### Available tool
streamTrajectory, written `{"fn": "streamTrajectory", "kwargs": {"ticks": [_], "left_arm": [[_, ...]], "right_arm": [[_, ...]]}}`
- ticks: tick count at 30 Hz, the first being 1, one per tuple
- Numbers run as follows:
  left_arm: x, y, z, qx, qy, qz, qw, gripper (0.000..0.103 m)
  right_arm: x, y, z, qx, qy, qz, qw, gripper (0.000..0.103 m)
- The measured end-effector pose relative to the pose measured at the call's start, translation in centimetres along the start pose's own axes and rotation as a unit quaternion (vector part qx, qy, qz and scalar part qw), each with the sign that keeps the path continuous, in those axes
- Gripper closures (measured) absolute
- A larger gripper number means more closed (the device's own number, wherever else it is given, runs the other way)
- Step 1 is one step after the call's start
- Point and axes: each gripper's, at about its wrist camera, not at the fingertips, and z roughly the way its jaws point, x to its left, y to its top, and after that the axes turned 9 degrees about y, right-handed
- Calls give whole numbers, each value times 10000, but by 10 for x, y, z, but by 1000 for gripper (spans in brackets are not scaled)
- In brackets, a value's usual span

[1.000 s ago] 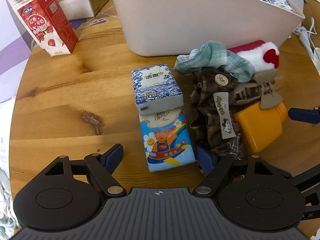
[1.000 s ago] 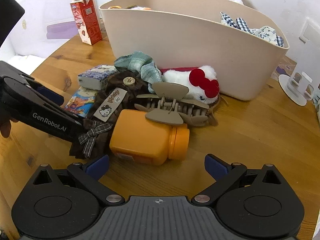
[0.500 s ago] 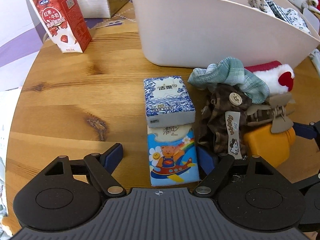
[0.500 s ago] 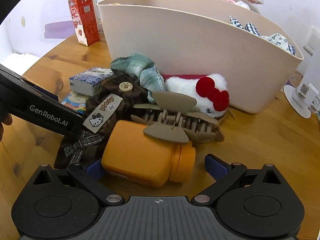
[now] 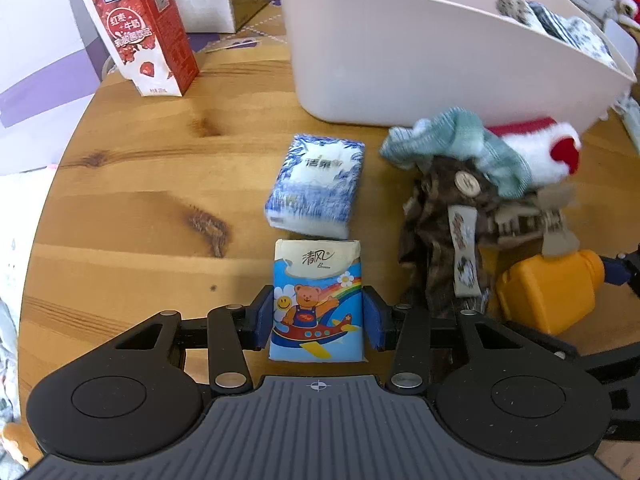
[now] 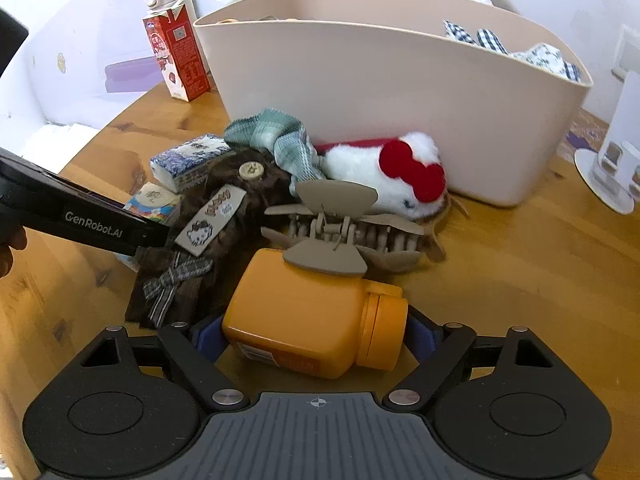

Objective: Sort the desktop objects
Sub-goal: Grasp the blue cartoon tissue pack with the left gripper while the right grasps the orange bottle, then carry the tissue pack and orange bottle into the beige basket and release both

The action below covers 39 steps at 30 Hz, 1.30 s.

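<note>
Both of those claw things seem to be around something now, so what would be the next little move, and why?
Probably finish closing. The left hand-held gripper is closing with the bear tissue pack between its pads; the right hand-held gripper is closing around the orange bottle. The beige hair clip lies on that bottle, so lift gently.

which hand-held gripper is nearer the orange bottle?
Right. The right hand-held gripper straddles the orange bottle, jaws closing. The left hand-held gripper is closing around the cartoon tissue pack, beyond the brown cloth.
</note>
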Motion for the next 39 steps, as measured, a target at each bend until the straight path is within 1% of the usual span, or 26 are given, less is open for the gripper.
{"fn": "streamTrajectory", "kwargs": {"ticks": [4,7,10,13,19,24,27,30,32,35,39], "left_arm": [[-1,-12,-7,-24,-51,334,9994,57],[4,-21,-15,-84,-110,428,9990,58],[10,-28,-25,-124,-271,531,9981,58],[14,-35,-40,-323,-347,743,9961,58],[26,-44,-64,-643,-466,966,9921,58],[38,-41,-87,-897,-576,1096,9882,58],[43,-37,-102,-1014,-621,1187,9858,58],[47,-31,-117,-1235,-624,1295,9819,58],[50,-25,-124,-1278,-650,1230,9820,58],[57,-13,-131,-1243,-789,1007,9840,58],[60,1,-143,-1443,-761,962,9819,58]], "right_arm": [[3,-11,-12,8,-56,228,9997,17],[9,-18,-22,28,-108,262,9996,17],[16,-24,-33,6,-213,313,9993,17],[22,-30,-47,-85,-324,492,9982,17],[43,-38,-71,-213,-524,529,9970,17],[54,-37,-96,-455,-689,616,9947,17],[57,-31,-115,-614,-782,602,9932,17],[58,-22,-134,-775,-829,516,9922,17],[57,-16,-144,-923,-863,403,9912,17],[55,-5,-156,-1072,-887,296,9898,16],[51,11,-172,-1230,-884,124,9884,16]]}}
